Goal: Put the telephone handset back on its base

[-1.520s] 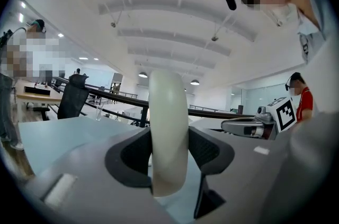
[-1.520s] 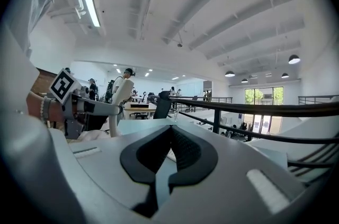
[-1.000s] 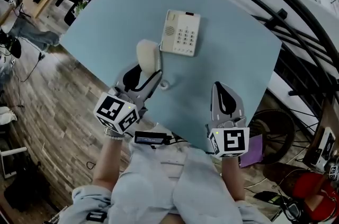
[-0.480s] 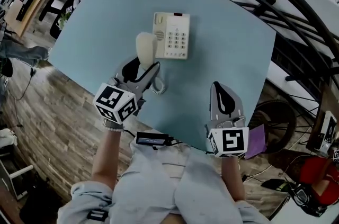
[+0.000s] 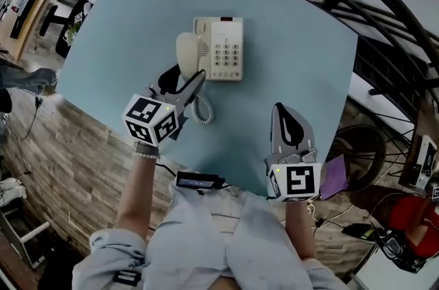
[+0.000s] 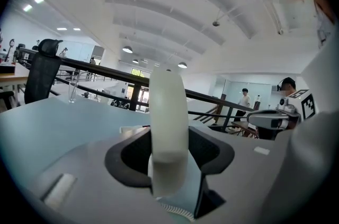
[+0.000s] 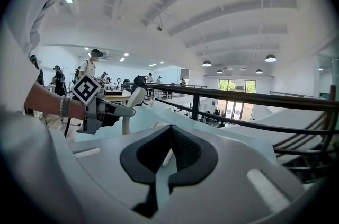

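Upper centre of the head view, item one: telephone base (image 5: 223, 49), keypad up, flat on the blue table (image 5: 130, 28), nothing bracing it.

Item two: handset (image 5: 187, 54), cream, upright-leaning, at the base's left edge. Whether it is touching the cradle or hanging just above it cannot be told from this steep angle.

Item three: your left gripper (image 5: 184, 81), jaws closed on the handset's lower end; its own view shows the grip well seated between both pads.

Item four: coiled cord (image 5: 199, 110), looped on the table just below the base, close to your left gripper.

Item five: your right gripper (image 5: 282, 118), lower right of the frame, jaws together on nothing, well apart from the phone.

Hazards, as judged:
- Letting go early would probably leave the handset crooked or tip it off the left edge, since it is not laid flat along the cradle.
- Pressing down sideways could slide the unbraced base.
- The cord's loop may catch under the handset or on your jaw as you lower it.
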`<state>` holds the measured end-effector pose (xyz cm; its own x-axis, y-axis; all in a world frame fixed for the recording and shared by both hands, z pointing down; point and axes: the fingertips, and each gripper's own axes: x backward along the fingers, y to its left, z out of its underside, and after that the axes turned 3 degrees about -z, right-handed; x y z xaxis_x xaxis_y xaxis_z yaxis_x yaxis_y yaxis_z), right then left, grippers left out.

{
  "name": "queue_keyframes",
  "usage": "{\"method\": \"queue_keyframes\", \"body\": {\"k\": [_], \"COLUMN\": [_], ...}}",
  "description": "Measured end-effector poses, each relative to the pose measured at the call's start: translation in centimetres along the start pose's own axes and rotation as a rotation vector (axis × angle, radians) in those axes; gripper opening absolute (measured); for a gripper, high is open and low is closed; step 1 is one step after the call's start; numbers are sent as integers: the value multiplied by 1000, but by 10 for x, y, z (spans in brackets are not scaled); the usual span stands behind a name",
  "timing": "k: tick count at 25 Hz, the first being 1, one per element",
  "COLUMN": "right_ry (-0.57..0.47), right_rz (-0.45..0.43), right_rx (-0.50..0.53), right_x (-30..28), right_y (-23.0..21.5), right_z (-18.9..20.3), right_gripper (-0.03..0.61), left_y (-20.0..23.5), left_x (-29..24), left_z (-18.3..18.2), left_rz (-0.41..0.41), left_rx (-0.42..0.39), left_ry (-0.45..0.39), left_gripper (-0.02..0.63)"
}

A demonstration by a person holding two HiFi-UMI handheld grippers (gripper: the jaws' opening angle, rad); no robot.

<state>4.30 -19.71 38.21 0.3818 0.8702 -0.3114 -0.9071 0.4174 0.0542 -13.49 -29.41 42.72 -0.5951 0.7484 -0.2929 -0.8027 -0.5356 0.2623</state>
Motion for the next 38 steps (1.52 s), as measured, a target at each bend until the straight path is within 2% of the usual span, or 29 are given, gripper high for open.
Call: {"method": "queue_keyframes", "body": {"k": [7,20,23,29,38], "right_ry": [20,52,57,74,87], "right_rz": [14,37,41,43,60], "right_rx": [-12,-19,-21,-14,-17], "right_x": [-13,-24,-25,-30,-31], "right_y": [3,4,3,6,3], "right_z": [6,16,18,19,22], "right_gripper": [-2,-2,-2,-2,-2], "left_y": [20,43,48,58,68], "left_x": [-25,-67,-75,-91,-110], "left_z": [8,27,31,37,52], "left_rz": [5,28,16,-18,-84], "left_rx": [30,132,140,98,216], "left_ry": [39,110,141,193,244], "left_gripper": [213,213,212,207,201]}}
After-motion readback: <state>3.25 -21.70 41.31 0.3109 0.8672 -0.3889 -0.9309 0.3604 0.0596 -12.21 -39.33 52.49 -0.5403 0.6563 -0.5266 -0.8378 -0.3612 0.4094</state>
